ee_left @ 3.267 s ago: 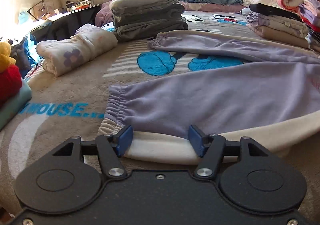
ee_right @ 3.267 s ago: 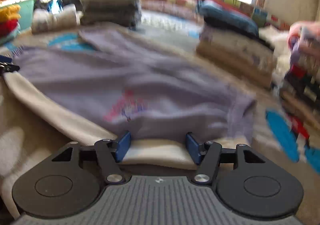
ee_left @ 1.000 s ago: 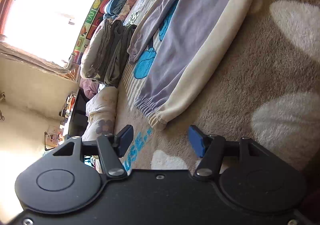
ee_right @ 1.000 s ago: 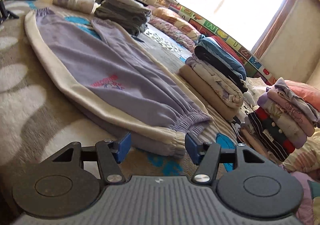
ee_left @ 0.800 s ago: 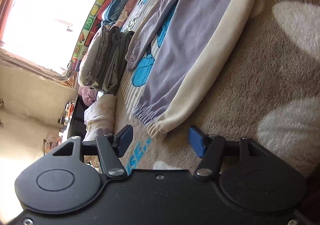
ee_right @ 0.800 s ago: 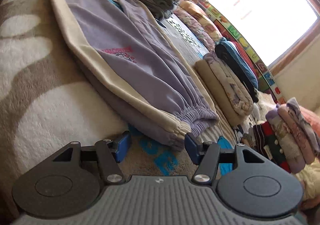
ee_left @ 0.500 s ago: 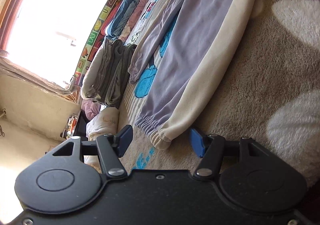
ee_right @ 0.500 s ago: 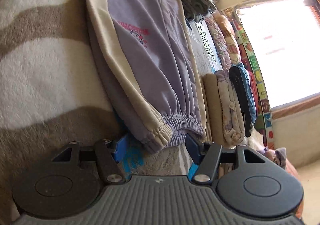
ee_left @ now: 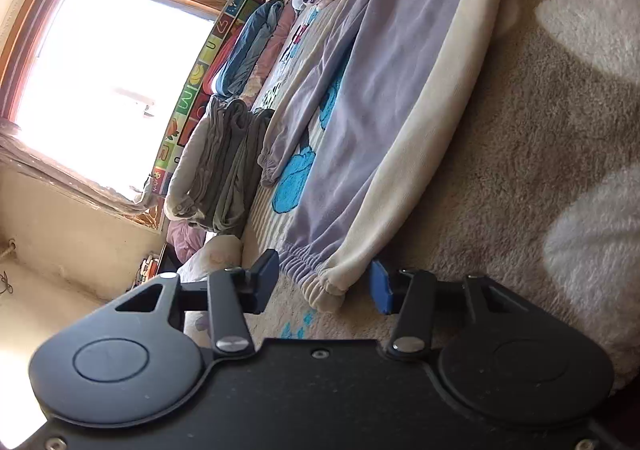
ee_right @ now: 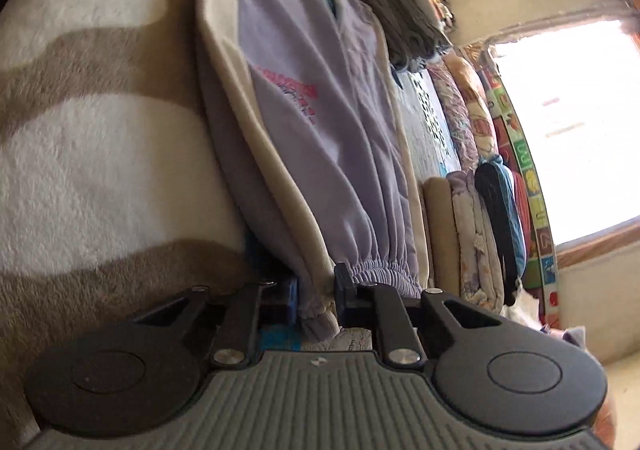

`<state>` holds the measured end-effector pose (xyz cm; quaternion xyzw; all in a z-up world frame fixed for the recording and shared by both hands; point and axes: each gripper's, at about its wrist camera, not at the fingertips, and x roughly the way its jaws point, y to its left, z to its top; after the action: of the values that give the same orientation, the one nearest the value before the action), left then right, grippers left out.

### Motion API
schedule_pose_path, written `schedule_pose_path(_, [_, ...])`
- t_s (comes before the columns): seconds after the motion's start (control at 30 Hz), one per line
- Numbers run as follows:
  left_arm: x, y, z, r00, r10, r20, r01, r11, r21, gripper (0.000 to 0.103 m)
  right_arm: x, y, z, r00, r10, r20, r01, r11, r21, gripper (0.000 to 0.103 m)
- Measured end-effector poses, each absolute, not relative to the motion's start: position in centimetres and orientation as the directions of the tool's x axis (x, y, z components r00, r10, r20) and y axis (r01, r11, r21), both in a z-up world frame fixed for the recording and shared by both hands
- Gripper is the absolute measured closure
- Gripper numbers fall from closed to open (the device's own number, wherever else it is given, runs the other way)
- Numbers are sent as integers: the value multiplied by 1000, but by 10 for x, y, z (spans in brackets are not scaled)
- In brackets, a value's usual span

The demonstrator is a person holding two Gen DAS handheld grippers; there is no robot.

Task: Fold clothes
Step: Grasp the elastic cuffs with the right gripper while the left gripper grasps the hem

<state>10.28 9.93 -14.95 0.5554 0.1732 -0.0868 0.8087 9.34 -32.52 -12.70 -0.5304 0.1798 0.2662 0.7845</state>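
Lilac sweatpants (ee_left: 384,90) with a cream side stripe lie flat on the brown and white blanket (ee_left: 540,170), one half folded over the other. In the left wrist view my left gripper (ee_left: 324,284) is open, its blue pads on either side of the elastic ankle cuff (ee_left: 320,286). In the right wrist view the pants (ee_right: 320,122) show a pink print. My right gripper (ee_right: 316,292) has closed on the elastic waistband end (ee_right: 316,314), which fills the narrow gap between the pads.
A grey folded stack (ee_left: 220,170) lies beyond the pants' second leg. More folded stacks (ee_right: 476,234) lie beside the waistband. A bright window (ee_left: 100,82) and a coloured alphabet border (ee_left: 192,90) run along the far side.
Both grippers have rolled sideways and moved in on the pants' two ends. The right gripper's pads have closed onto the waistband end. The left cuff now sits between the open left pads.
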Motion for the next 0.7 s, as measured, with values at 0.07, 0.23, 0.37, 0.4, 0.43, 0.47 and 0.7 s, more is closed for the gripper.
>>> schedule_pose_path(0.07, [110, 101, -139, 923, 50, -381, 324, 431, 842, 89, 99, -332, -112, 795, 244, -556, -604, 412, -683, 86])
schedule_pose_path(0.23, [128, 106, -109, 919, 40, -392, 289, 607, 740, 92, 119, -352, -84, 802, 278, -529, -559, 662, -499, 87])
schedule_pose_path(0.37, [157, 111, -82, 915, 29, -404, 252, 741, 622, 92, 148, -363, -74, 828, 282, -484, -480, 802, -355, 88])
schedule_pose_path(0.4, [169, 112, -77, 913, 28, -408, 242, 767, 594, 93, 155, -365, -73, 836, 279, -472, -456, 831, -317, 88])
schedule_pose_path(0.43, [180, 112, -71, 911, 27, -412, 231, 792, 564, 93, 162, -366, -73, 844, 271, -462, -431, 856, -286, 88])
schedule_pose_path(0.47, [191, 112, -66, 909, 30, -415, 222, 808, 546, 93, 167, -368, -73, 851, 263, -454, -409, 875, -259, 88])
schedule_pose_path(0.7, [264, 97, -43, 895, 40, -445, 198, 857, 476, 94, 203, -381, -82, 860, 249, -445, -335, 934, -126, 90])
